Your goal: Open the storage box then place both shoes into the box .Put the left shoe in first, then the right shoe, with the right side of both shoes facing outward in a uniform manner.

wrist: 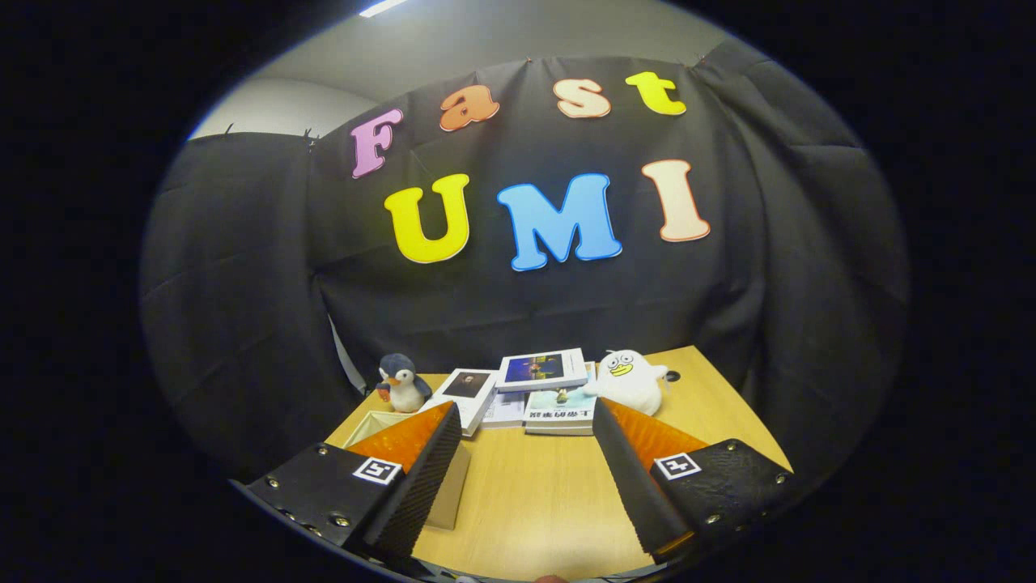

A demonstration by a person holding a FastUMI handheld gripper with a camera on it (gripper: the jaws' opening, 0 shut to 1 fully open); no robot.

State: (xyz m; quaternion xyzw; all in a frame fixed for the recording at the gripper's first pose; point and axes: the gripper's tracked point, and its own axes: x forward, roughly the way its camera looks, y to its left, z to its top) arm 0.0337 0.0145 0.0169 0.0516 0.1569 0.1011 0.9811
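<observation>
My gripper is open, its two fingers spread wide above the wooden table, with nothing between them. A cardboard storage box with a pale inside sits under and behind the left finger, which hides most of it. Its top looks open, though I see just one corner and a side wall. The right finger stands over bare table.
At the back of the table lie several stacked books, flanked by a plush penguin on the left and a white plush duck on the right. Black cloth walls close off the booth behind and on both sides.
</observation>
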